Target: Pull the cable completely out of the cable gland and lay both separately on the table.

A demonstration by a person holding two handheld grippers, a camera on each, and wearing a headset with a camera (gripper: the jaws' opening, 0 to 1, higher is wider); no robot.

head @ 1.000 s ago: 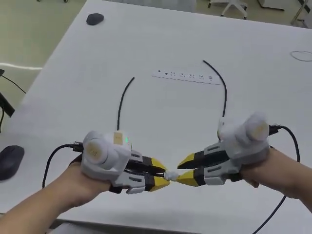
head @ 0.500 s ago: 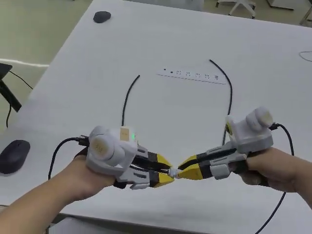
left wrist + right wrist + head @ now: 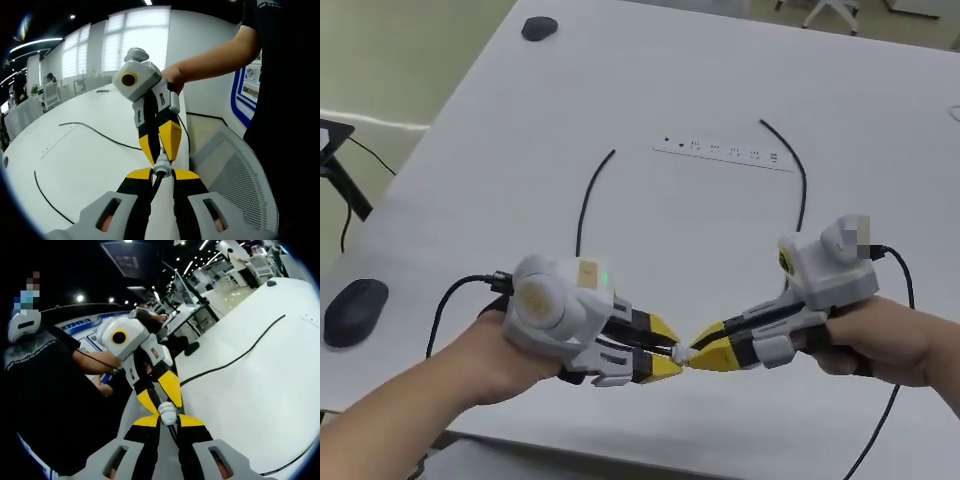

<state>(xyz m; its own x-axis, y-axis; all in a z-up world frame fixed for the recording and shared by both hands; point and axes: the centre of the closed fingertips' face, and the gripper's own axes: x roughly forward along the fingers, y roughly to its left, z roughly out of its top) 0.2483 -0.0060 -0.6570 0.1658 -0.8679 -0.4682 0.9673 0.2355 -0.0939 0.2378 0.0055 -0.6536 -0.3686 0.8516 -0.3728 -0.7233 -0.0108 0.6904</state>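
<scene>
A small white cable gland (image 3: 682,353) hangs just above the table's near edge, pinched from both sides. My left gripper (image 3: 667,357) is shut on its left end and my right gripper (image 3: 698,352) is shut on its right end, tip to tip. In the left gripper view the gland (image 3: 161,167) sits at my own yellow tips, and a black cable (image 3: 155,186) leads back between the jaws. From the right gripper view the gland (image 3: 168,413) looks the same, with cable (image 3: 173,432) running back between those jaws. Which end of the cable each gripper clamps is hidden.
Two loose black cables lie on the white table (image 3: 500,160): one at the left (image 3: 588,200), one curving at the right (image 3: 802,190). A white power strip (image 3: 725,155) lies beyond them. A dark mouse (image 3: 355,310) is at the left edge, another (image 3: 539,28) far back.
Both grippers have stayed tip to tip on the gland. The right gripper has rolled, so its body now stands more upright. The head camera has shifted a little.
</scene>
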